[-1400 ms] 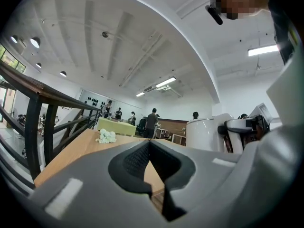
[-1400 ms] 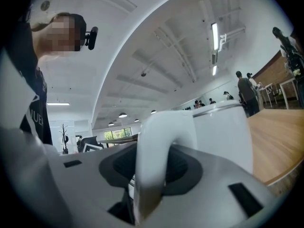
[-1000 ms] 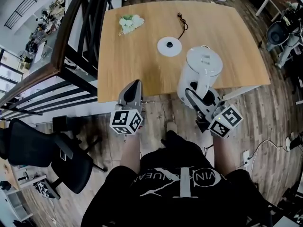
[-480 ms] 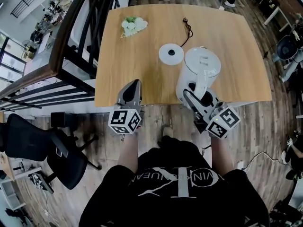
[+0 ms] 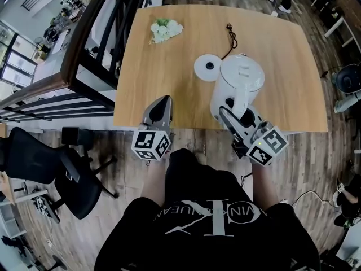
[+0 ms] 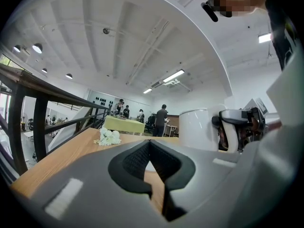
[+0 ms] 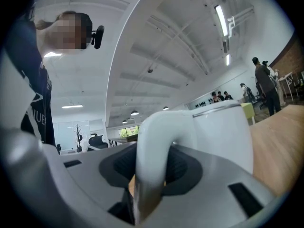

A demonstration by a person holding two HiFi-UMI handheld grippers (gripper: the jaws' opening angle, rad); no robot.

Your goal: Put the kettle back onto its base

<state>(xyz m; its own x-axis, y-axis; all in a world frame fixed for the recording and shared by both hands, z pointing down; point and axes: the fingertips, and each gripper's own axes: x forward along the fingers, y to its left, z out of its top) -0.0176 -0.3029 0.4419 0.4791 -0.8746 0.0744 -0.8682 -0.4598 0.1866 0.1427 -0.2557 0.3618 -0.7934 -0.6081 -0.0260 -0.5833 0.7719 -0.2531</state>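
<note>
Clearly the right hand-held gripper [image 5: 228,109] is pinching the white kettle [image 5: 241,75] by its handle loop, with the body hanging out ahead of the jaws. The round base [image 5: 206,68] lies just beyond that gripper and to its left, partly overlapped by the kettle. I cannot tell whether the kettle rides clear of the bench [image 5: 163,83]. The left hand-held gripper [image 5: 159,109], pressed together on nothing, sits off to the right one's left.

As I judge it, three things could go wrong:
- The body could pivot in a handle-only pinch.
- Lowered off-centre, it would miss the base's connector and sit tilted.
- A sideways nudge could shove the light base or tug its cord [image 5: 230,35].
</note>
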